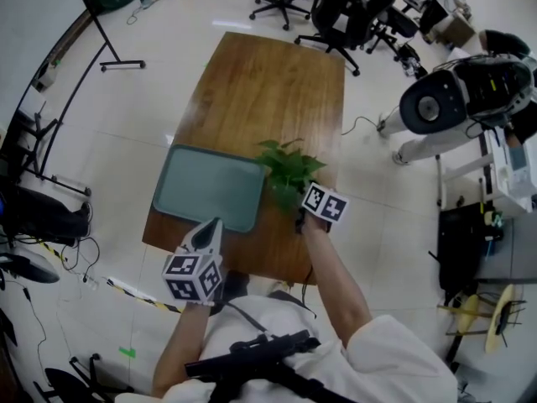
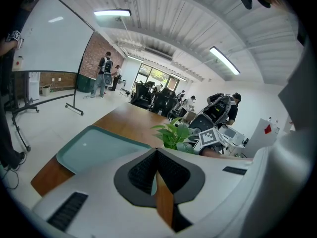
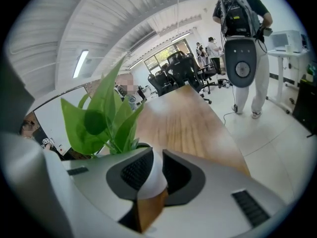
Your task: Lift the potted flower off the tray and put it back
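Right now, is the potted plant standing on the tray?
No, the potted plant stands on the table beside the tray.

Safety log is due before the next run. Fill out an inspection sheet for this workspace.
Surface: wooden table, holding only the job's things.
Job's things: teal tray empty; potted flower beside the tray's right edge, off it.
Clutter: nothing seen.
Grippers: left gripper shut, empty, at the tray's near edge; right gripper open, pot's rim between its jaws.
Cables: floor cable right of the table; more at far left.
Surroundings: office chairs, whiteboard stand, white machine, people standing.
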Available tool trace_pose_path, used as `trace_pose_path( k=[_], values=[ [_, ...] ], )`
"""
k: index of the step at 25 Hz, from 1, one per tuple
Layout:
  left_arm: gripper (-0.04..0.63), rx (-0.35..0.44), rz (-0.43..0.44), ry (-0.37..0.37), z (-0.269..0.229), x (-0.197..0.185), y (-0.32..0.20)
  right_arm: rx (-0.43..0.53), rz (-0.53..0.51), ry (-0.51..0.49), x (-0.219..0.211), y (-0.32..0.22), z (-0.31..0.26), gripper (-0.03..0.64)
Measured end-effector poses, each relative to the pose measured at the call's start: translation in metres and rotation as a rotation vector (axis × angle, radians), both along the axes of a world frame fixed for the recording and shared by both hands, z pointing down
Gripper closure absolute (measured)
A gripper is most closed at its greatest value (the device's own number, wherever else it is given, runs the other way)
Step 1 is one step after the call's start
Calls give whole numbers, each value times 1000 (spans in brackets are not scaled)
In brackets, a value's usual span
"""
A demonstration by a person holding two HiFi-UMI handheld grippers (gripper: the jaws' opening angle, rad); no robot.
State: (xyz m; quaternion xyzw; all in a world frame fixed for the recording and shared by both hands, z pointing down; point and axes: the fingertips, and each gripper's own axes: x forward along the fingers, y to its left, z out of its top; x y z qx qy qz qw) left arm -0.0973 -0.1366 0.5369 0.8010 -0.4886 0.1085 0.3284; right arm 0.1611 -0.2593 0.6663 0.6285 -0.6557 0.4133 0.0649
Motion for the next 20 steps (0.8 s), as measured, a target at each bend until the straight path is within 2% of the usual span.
trace_pose_path(
  k=[5, 11, 17, 20],
  values=[
    [595, 5, -2, 8, -2, 8, 8, 37, 37, -28, 11, 6, -14, 491],
    [595, 26, -18, 23, -6, 14, 17, 90, 62, -49, 35, 33, -43, 491],
    [595, 64, -27, 47, -16, 25, 29, 116, 10, -79, 39, 79, -68, 491],
    [595, 68, -33, 50, -17, 33, 37, 124, -5, -130, 34, 100, -77, 491]
  ],
)
